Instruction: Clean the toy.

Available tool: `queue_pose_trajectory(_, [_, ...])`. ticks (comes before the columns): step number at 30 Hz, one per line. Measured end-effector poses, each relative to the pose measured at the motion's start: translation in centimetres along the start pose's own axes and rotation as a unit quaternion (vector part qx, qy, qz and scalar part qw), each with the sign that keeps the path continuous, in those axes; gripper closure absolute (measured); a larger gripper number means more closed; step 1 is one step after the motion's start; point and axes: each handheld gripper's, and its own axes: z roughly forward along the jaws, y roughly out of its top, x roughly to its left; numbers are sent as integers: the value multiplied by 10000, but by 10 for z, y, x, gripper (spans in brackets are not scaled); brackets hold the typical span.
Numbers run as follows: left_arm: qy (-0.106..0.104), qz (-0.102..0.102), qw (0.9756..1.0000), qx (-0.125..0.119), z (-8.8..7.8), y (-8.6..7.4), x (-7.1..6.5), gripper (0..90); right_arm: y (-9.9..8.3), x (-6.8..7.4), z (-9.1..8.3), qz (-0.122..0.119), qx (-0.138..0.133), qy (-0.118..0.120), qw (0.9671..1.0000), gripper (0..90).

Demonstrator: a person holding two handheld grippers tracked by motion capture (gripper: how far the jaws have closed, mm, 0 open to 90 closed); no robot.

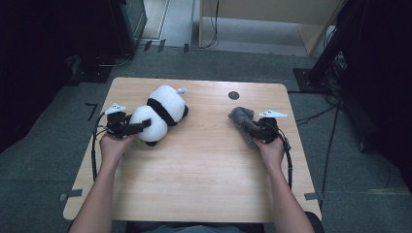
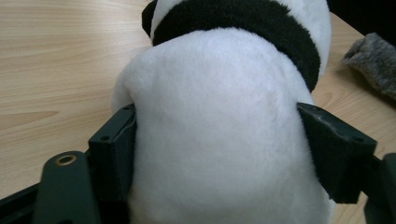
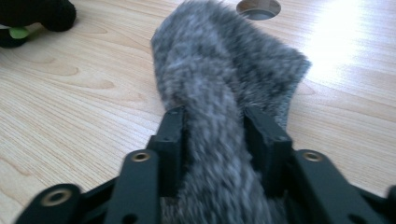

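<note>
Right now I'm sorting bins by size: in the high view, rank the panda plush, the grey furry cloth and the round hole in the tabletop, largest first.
1. panda plush, clearly largest.
2. grey furry cloth, partly hidden by the right claw.
3. round hole, smallest.

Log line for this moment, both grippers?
left gripper: around white-and-black plush panda | right gripper: around grey furry cloth | both on wooden table

Black-and-white plush panda (image 1: 159,111), mottled grey furry cloth (image 1: 241,118), light wood-grain table (image 1: 204,165).
</note>
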Motion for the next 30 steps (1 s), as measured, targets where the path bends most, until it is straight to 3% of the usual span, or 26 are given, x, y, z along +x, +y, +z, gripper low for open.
queue_pose_trajectory(6, [-10,64,10000,47,-1,2,-1,167,0,0,1,109,21,-8,9999,479])
queue_pose_trajectory(12, [18,91,9999,95,-2,3,-1,153,2,0,-3,141,-138,14,9998,415])
queue_pose_trajectory(15, [135,101,9998,135,-3,6,-4,131,3,0,-4,159,-160,34,9997,409])
queue_pose_trajectory(22, [306,366,9984,292,-10,13,-13,133,5,6,-8,118,-171,82,9998,409])
queue_pose_trajectory(30, [104,395,9991,63,-25,20,-20,142,7,15,-18,99,-223,153,9996,409])
